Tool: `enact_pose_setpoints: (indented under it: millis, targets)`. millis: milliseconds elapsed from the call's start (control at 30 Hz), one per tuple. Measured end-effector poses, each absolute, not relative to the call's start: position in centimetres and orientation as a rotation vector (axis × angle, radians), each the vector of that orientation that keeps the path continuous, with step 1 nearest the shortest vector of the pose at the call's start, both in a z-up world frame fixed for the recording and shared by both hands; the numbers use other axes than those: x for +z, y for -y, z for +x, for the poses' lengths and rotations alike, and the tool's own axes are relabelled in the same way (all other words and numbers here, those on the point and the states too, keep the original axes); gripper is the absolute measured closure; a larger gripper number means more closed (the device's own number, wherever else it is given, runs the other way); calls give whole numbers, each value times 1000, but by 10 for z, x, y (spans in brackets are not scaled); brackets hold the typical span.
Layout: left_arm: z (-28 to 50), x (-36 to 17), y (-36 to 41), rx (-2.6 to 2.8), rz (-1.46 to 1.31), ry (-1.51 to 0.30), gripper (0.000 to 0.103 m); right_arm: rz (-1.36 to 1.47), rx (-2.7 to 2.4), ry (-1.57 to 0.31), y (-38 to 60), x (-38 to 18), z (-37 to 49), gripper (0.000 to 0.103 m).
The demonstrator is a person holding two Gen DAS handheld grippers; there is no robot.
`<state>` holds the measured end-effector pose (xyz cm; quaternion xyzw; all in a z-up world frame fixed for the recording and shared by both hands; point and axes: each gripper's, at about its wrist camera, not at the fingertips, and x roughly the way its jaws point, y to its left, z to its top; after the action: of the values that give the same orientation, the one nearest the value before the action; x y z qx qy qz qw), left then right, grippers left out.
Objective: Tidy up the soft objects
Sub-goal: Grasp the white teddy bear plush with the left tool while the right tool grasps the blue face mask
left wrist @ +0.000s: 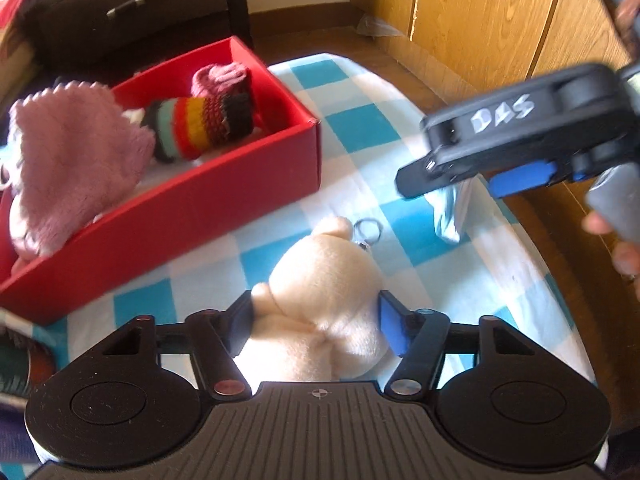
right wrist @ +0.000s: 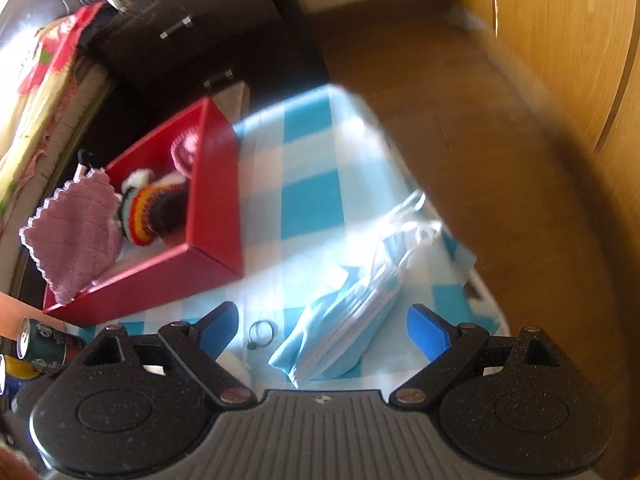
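Observation:
My left gripper [left wrist: 316, 320] is shut on a cream plush bear [left wrist: 324, 280] with a key ring [left wrist: 366, 230], resting on the blue-and-white checked cloth [left wrist: 360, 128]. My right gripper [right wrist: 324, 330] is open above a stack of light blue face masks [right wrist: 352, 312]; it also shows in the left wrist view [left wrist: 452, 178] with the masks [left wrist: 450, 216] below it. A red box [left wrist: 224, 196] at the left holds a pink cloth [left wrist: 76, 152], a striped knitted item [left wrist: 200, 128] and a pink knitted item [left wrist: 222, 78]. The box also shows in the right wrist view [right wrist: 216, 200].
A dark drawer cabinet [left wrist: 132, 8] stands behind the box. Wooden cupboard doors [left wrist: 500, 12] and a wooden floor [right wrist: 500, 160] lie to the right past the table edge. Drink cans [right wrist: 44, 346] stand at the lower left of the right wrist view.

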<state>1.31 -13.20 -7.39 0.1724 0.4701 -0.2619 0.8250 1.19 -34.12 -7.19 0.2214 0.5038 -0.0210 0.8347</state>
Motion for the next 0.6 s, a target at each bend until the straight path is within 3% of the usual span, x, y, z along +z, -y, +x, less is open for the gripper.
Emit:
enact_pose_setpoints:
  millis: [100, 133, 200, 300, 333, 400, 467, 600]
  targets:
    - [9, -74, 124, -544, 344, -1010, 42, 415, -27, -1096, 328, -80, 14, 41]
    - [8, -74, 123, -539, 345, -1009, 42, 393, -22, -1107, 323, -82, 15, 47]
    - [3, -73, 122, -531, 357, -1009, 42, 366, -22, -1132, 317, -88, 17, 67]
    - [1, -74, 124, -529, 376, -1012, 39, 261, -9, -1135, 303, -87, 16, 77]
    - [0, -74, 123, -528, 376, -1013, 39, 248, 10, -1140, 298, -87, 14, 86]
    - [0, -73, 122, -524, 369, -1018, 40, 202, 37, -1140, 288, -86, 9, 90]
    - [-3, -71, 120, -525, 373, -1020, 44, 179, 82, -1153, 282, -86, 6, 100]
    - [-9, -68, 112, -513, 353, -1035, 46, 166, 136, -1134, 274, -77, -4, 103]
